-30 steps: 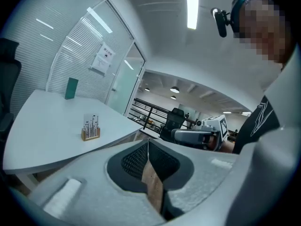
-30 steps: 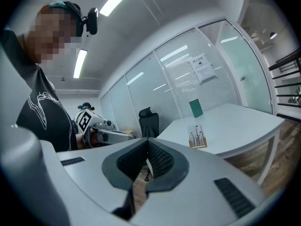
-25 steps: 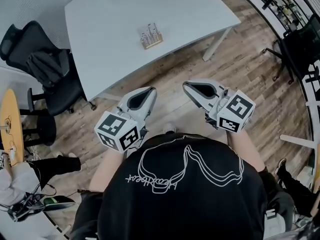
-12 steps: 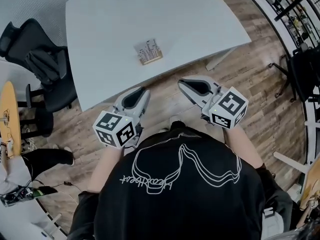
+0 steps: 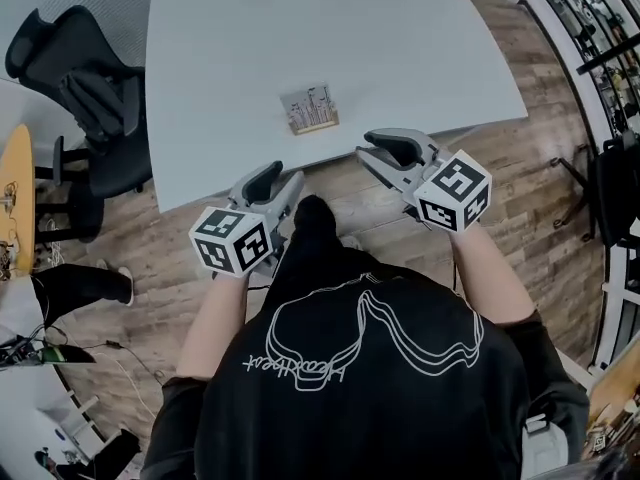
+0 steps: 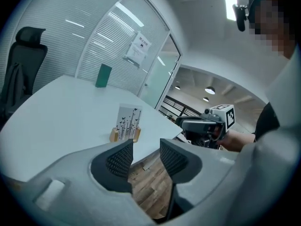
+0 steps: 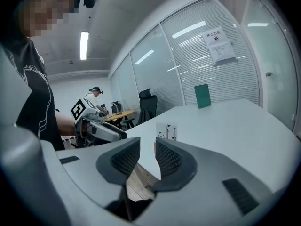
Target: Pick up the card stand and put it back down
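Observation:
The card stand point(image 5: 310, 110), a small wooden base with a printed white card upright in it, sits on the white table point(image 5: 400, 48) near its front edge. It also shows in the left gripper view point(image 6: 126, 124) and the right gripper view point(image 7: 166, 132). My left gripper point(image 5: 278, 180) hovers over the floor just short of the table edge, below and left of the stand. Its jaws point(image 6: 146, 147) are opening with nothing between them. My right gripper point(image 5: 368, 154) reaches the table edge to the stand's right. Its jaws point(image 7: 147, 147) are opening too, and hold nothing.
A black office chair point(image 5: 90, 98) with a dark garment on it stands at the table's left. A green upright object point(image 6: 103, 75) stands on the far side of the table. A yellow round table point(image 5: 20, 228) is at far left. Wood floor lies below.
Both grippers have moved forward to the table's front edge, and the stand is nearer. Both pairs of jaws, together before, now stand apart.

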Demonstrator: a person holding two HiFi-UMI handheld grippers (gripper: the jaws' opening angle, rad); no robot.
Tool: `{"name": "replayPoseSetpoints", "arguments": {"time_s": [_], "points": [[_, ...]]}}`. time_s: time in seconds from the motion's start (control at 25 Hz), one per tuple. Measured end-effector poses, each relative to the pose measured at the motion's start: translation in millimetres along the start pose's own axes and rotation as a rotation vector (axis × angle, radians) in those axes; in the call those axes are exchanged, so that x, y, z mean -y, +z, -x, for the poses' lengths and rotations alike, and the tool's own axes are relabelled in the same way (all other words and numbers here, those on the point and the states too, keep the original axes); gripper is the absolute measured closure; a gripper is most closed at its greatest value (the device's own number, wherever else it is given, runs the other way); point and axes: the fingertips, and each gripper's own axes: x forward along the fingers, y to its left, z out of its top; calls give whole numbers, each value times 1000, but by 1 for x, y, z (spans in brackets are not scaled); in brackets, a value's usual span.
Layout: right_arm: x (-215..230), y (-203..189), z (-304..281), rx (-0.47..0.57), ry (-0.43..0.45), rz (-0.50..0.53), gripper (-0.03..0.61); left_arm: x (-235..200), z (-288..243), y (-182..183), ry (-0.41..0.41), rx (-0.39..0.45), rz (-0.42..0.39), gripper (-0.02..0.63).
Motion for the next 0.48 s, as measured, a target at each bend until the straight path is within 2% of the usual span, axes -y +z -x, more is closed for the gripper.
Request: {"name": "replayPoseSetpoints", "arguments": {"time_s": [0.24,0.48], "points": [[29,-19,-40,-77,1,6,416,-43,-20,-5,52,-20,37,426],[61,-39,-69,-139,-32,38,399,-68,-49,-2,59,-36,0,425]]}}
